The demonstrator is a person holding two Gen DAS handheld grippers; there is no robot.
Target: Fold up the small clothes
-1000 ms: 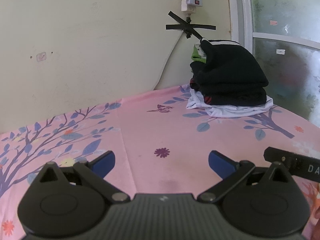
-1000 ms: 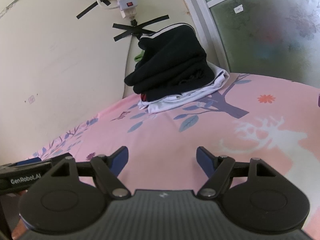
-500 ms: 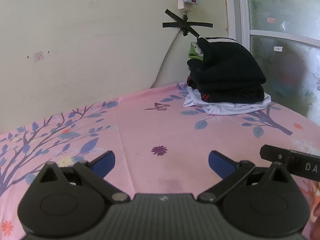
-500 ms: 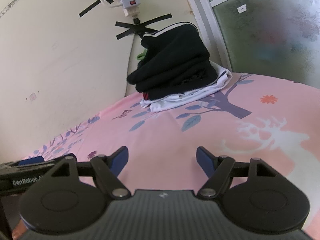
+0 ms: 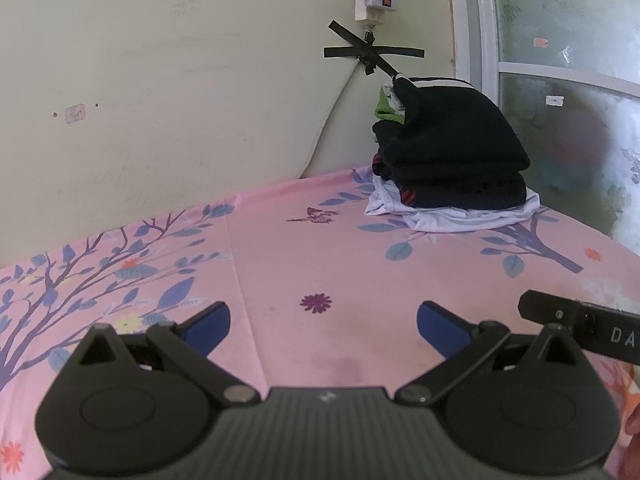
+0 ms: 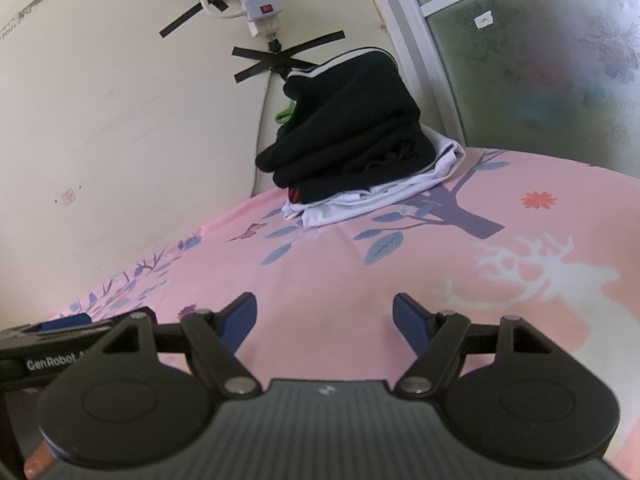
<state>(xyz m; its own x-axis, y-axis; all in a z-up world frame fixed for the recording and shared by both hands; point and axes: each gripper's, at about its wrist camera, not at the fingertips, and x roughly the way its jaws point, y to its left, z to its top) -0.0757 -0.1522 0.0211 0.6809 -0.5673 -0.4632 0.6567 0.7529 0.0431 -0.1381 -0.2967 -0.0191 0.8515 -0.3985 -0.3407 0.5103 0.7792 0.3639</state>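
Folded clothes (image 5: 452, 160) sit stacked in the far corner of the pink floral sheet (image 5: 320, 248), against the wall, unchanged over the past second. Both grippers, left (image 5: 323, 322) and right (image 6: 324, 316), hover spread and empty, suggesting a pause between garments. Only the right view shows the white deer print (image 6: 540, 276).

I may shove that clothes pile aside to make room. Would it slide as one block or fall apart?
The clothes pile is soft folded fabric, so it would probably sag and shear, not slide as a block. The dark top layers bulge over the white garment, so they may slump off. The pink sheet would likely drag.
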